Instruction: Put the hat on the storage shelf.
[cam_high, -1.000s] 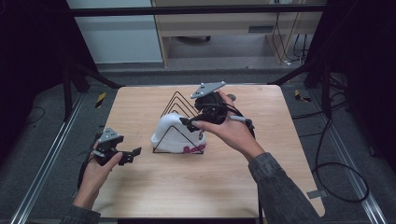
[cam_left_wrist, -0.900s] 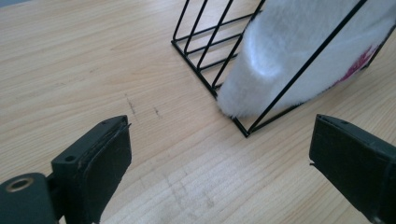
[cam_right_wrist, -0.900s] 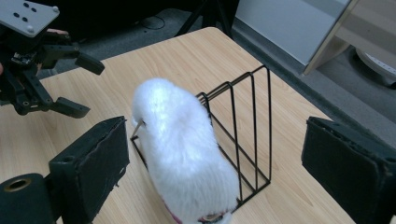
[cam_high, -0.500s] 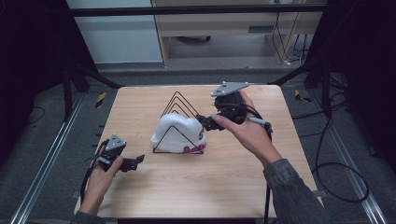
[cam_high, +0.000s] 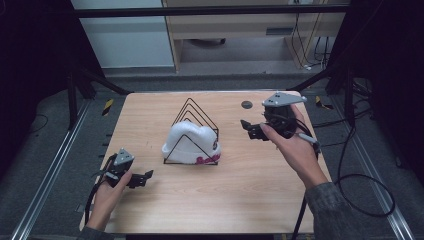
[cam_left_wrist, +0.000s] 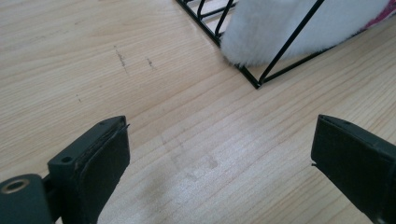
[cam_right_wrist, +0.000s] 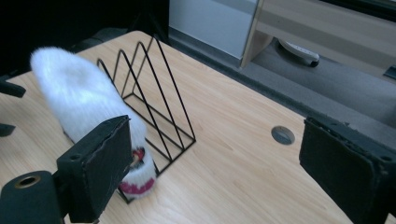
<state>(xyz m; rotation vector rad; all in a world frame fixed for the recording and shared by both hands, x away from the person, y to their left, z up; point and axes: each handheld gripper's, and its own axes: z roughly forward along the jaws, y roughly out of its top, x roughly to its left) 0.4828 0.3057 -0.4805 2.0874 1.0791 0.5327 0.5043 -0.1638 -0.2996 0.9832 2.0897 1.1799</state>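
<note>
White fuzzy hat (cam_high: 191, 142) is sitting wedged in the near slots of the black wire rack (cam_high: 195, 116) mid-table, long side running left-right, and both the right gripper (cam_high: 251, 130) off to its right and the left gripper (cam_high: 141, 178) near-left have jaws wide open holding nothing, about equally close.

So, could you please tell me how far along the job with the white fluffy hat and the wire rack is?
The white fluffy hat already sits in the black wire rack. Both the left gripper and right gripper are open, empty and apart from it. Little seems left.
</note>
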